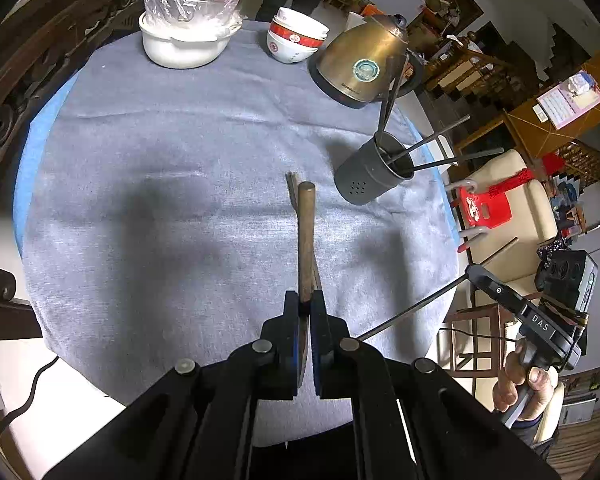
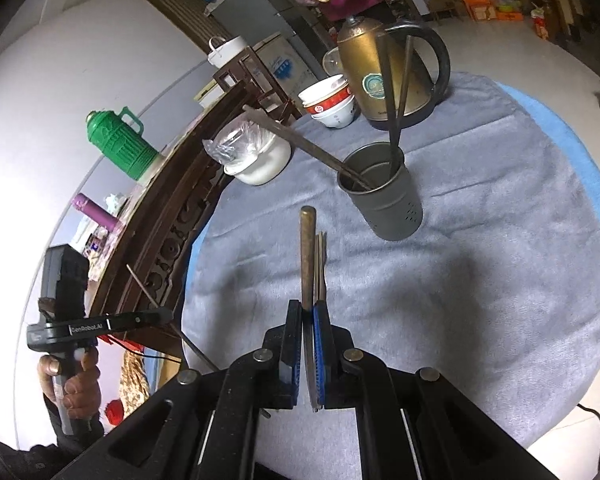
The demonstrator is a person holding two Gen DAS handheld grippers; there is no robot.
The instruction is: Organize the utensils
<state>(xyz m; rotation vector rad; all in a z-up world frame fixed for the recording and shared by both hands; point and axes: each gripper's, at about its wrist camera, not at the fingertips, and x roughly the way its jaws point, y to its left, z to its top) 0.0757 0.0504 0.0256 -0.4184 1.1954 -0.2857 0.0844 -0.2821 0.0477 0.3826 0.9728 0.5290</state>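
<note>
Round desk [image 1: 180,152] under a grey cloth [image 1: 228,120], cluttered living room behind. "DAS" reads on the right gripper [image 1: 470,270] body, "GenRobot.AI" on the left gripper [image 2: 168,314]; the kettle [image 1: 364,64] sticker is too small to read. Each gripper is clenched on a brown-handled utensil [image 1: 306,240] whose working end is hidden between the pads. The grey holder [image 1: 374,174] with chopsticks [image 1: 440,136] stands near the kettle, just past the utensil [image 2: 308,256]; bowls [image 1: 296,38] and a white pot [image 1: 180,46] sit farther back.
</note>
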